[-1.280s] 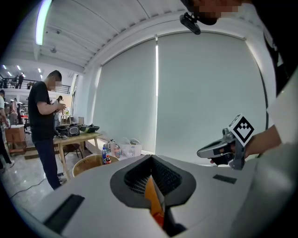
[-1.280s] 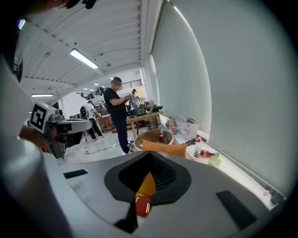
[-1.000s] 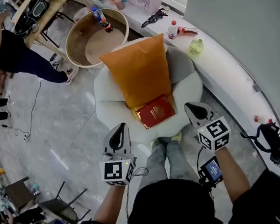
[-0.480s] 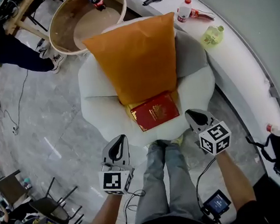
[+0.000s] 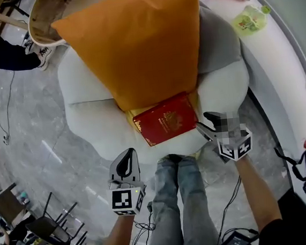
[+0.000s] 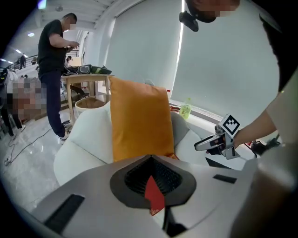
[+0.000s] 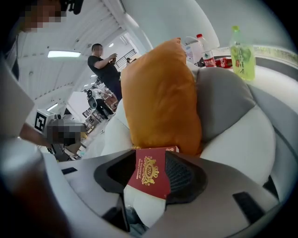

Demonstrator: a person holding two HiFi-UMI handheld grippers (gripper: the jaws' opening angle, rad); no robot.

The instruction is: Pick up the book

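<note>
On the front of the white armchair [image 5: 88, 117] seat: red book [image 5: 166, 119], flat, at the foot of the orange cushion [image 5: 134, 40].
The cover faces up and bears a gold crest with gold lettering too small to read. In the head view the book's long axis runs from lower left to upper right, and its far long edge touches the cushion. The right gripper [image 5: 202, 121] is just beside the book's right corner. Its jaws have just been opening and stand spread, the book ahead of them and not between the pads. The left gripper [image 5: 130, 152] is off the seat front, apart from the book, jaws pressed together, empty.
</note>
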